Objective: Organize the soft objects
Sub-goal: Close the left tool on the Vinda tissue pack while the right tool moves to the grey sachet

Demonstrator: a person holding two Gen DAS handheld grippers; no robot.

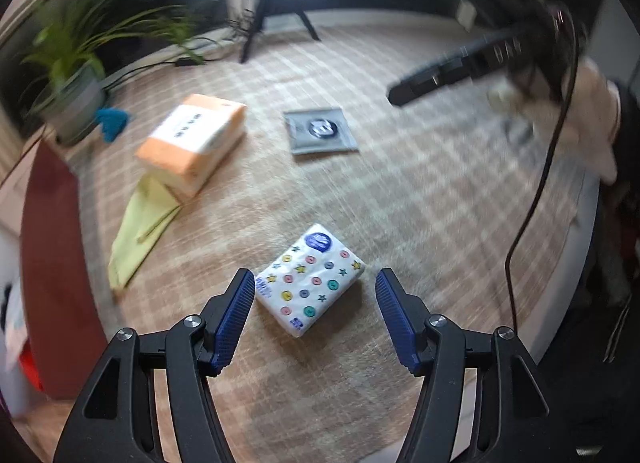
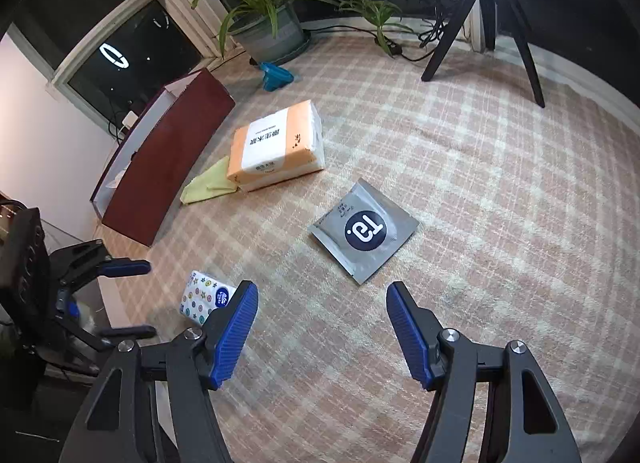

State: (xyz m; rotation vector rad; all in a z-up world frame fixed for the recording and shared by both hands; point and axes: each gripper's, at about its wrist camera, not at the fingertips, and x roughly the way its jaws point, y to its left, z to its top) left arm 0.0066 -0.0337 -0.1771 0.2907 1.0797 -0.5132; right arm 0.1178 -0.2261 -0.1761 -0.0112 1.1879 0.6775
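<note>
Plaid cloth (image 2: 460, 183) carries two tissue packs, one grey sachet (image 2: 364, 231), one yellow rag (image 2: 206, 185); both grippers gape apart.

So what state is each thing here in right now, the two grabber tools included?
Left gripper: open, empty, above the small pack.
Right gripper: open, empty.
Small patterned tissue pack: sealed, flat on the cloth.
Orange tissue pack: sealed, one end propped on the yellow cloth.
Yellow cloth: folded, partly under that pack.
Grey sachet: flat, unopened.
Dark red box: open-topped.
</note>
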